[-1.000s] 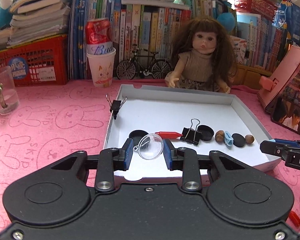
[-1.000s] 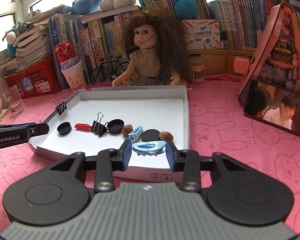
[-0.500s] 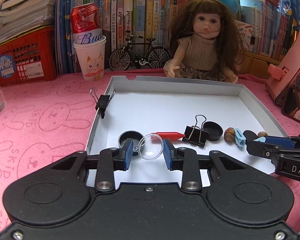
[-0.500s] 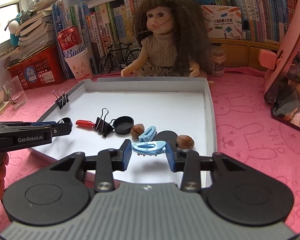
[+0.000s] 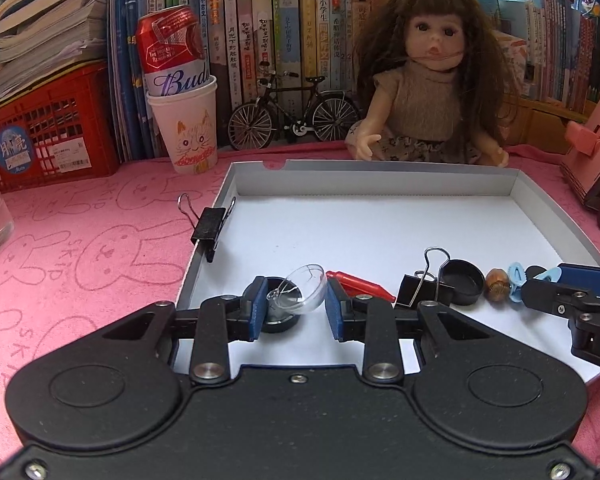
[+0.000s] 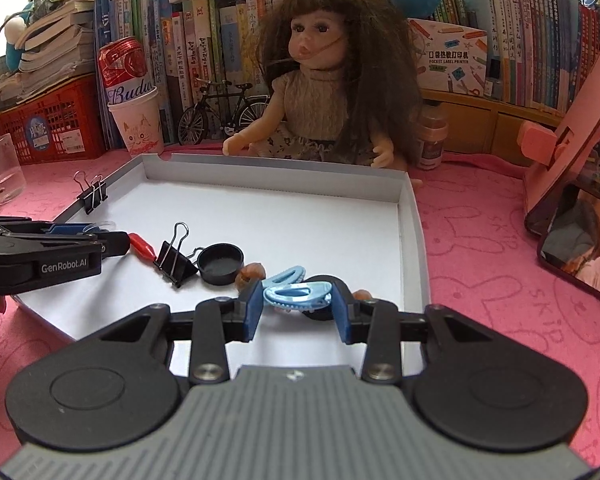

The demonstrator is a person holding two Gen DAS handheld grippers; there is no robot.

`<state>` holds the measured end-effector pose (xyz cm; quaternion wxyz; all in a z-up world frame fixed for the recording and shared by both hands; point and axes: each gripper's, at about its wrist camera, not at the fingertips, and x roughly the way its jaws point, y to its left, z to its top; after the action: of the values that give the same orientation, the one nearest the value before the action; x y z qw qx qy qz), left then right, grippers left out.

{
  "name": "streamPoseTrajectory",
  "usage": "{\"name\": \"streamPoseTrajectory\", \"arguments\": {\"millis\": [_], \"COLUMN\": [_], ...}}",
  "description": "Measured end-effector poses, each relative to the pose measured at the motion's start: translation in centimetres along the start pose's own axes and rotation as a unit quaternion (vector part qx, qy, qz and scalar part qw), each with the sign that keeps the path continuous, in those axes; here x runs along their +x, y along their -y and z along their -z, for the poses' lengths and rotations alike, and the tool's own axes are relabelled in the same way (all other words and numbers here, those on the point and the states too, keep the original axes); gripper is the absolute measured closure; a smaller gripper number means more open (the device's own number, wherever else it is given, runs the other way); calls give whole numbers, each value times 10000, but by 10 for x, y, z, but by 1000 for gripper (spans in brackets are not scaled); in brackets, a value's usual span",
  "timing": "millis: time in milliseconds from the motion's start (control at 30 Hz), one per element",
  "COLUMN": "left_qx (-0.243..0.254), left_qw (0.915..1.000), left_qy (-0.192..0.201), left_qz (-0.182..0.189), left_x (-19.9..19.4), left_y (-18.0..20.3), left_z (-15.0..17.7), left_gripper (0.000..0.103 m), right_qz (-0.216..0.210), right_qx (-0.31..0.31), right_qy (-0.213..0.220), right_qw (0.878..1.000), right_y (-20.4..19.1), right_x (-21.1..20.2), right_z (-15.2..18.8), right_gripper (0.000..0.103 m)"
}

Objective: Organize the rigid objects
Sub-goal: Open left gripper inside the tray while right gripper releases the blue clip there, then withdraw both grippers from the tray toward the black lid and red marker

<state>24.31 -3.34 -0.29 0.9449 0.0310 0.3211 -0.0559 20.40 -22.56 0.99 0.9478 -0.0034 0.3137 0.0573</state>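
A shallow white box lid (image 5: 380,190) (image 6: 411,216) lies on the pink cloth. My left gripper (image 5: 296,300) is shut on a clear plastic half-dome (image 5: 300,294), low over the lid's near left, just above a black cap (image 5: 278,322). My right gripper (image 6: 298,300) is shut on a light blue hair clip (image 6: 298,294) over the lid's near right. In a row in the lid lie a red piece (image 5: 360,284), a black binder clip (image 6: 174,262), a black cap (image 6: 220,262), a nut (image 6: 250,272) and another blue clip (image 6: 286,274).
A second binder clip (image 5: 209,226) is clamped on the lid's left wall. Behind the lid sit a doll (image 5: 428,80), a toy bicycle (image 5: 292,114) and a paper cup holding a red can (image 5: 184,120). A glass (image 6: 2,168) stands far left, a pink stand (image 6: 572,160) right.
Both grippers have come forward and down over the lid, each still holding its object. The lid and the row of objects look larger and nearer.
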Motion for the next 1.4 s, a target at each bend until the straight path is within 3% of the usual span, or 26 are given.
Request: {"name": "streamPoseTrajectory", "arguments": {"millis": [100, 167, 233, 300, 467, 767, 1400], "left_qx": [102, 138, 157, 164, 208, 268, 177], "left_qw": [9999, 9999, 9998, 9997, 9995, 9994, 9986], "left_qy": [43, 80, 116, 149, 247, 211, 268], "left_qz": [-4, -14, 2, 41, 50, 53, 429], "left_x": [-4, -8, -12, -17, -30, -55, -115], "left_y": [1, 3, 4, 6, 8, 4, -7], "left_z": [1, 0, 0, -1, -2, 3, 33], "left_gripper": [70, 58, 55, 48, 28, 21, 19], "right_qz": [-62, -75, -97, -120, -107, -19, -204], "right_qx": [39, 51, 73, 101, 142, 104, 110], "right_qy": [5, 34, 68, 98, 209, 492, 581], "right_qw": [10000, 10000, 9999, 9998, 9996, 9987, 9980], "right_y": [0, 0, 1, 1, 1, -1, -4], "right_x": [0, -2, -4, -7, -17, -43, -90], "right_z": [0, -1, -1, -2, -3, -4, 20], "right_gripper": [60, 55, 55, 45, 36, 16, 8]}}
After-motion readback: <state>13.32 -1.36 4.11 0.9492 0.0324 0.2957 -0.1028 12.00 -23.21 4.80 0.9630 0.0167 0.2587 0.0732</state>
